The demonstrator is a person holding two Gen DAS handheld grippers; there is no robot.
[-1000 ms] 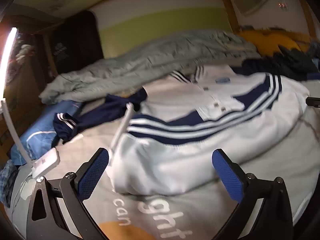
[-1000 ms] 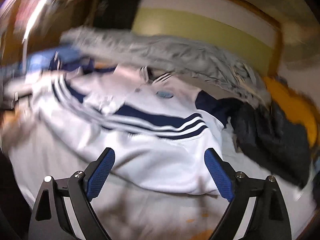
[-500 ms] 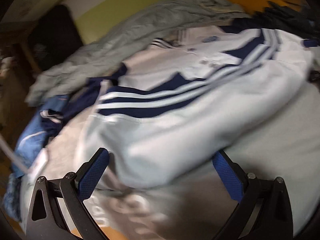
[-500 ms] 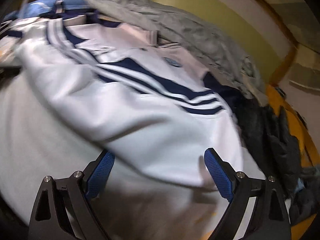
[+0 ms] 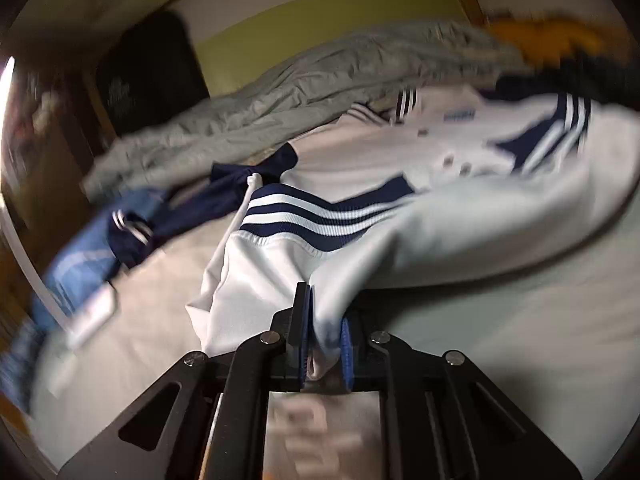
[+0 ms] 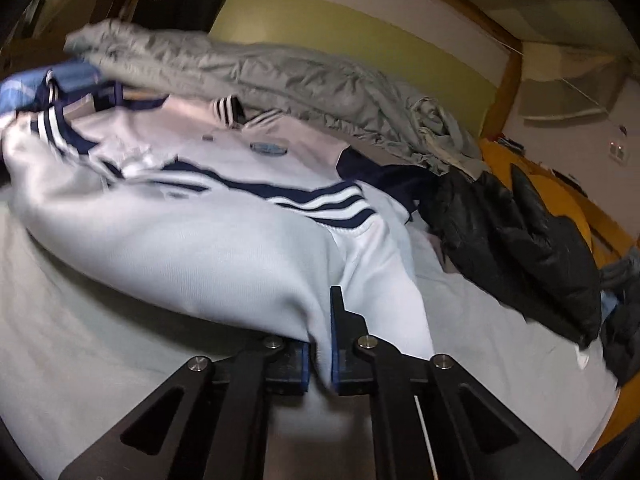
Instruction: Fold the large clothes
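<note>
Jaws of left gripper [image 5: 324, 340] and right gripper [image 6: 320, 356] have just closed, each clamping near hem of white track jacket [image 5: 400, 232] on bed sheet [image 5: 520, 340], garment stretching away toward its collar

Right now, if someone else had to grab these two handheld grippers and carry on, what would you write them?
Left gripper: jaws have just closed, pinching the near edge of the white jacket.
Right gripper: jaws have just closed too, pinching the same near edge further along.
The jacket lies spread on the bed sheet, navy stripes up, collar toward the grey quilt. A black coat lies to its right.
Done: both grips taken.
Left: probably lift the near edge and fold it toward the collar; no fold is made yet.
</note>
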